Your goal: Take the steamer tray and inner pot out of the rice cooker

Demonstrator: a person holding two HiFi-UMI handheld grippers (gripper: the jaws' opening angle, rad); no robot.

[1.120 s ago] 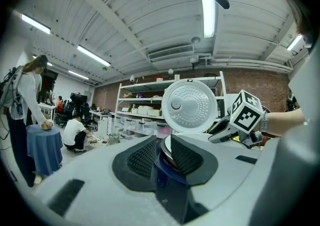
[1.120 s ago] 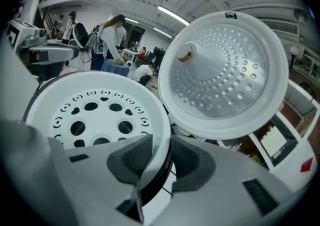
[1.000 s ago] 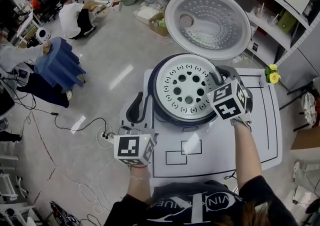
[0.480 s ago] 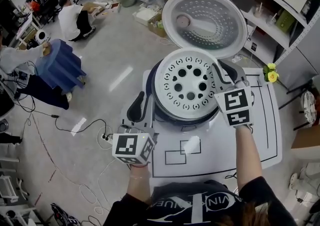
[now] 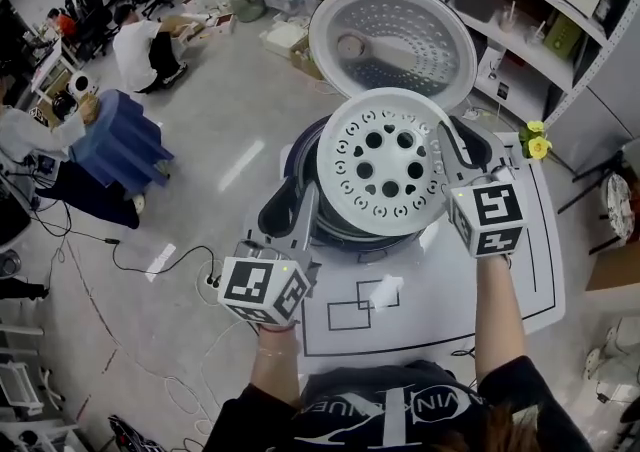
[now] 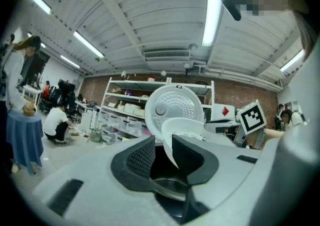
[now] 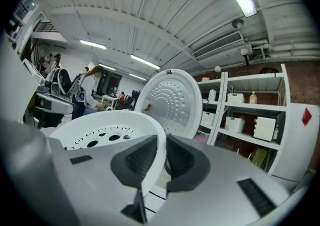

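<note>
steamer tray (image 5: 385,165) hangs tilted just above the open rice cooker (image 5: 297,162) on the desk (image 5: 500,290). the right gripper (image 7: 161,142) has its jaws closing, both pads pressed on the tray's rim. the left gripper (image 6: 162,142) has its jaws opening with the opposite rim between them, lying against one pad only.
</note>
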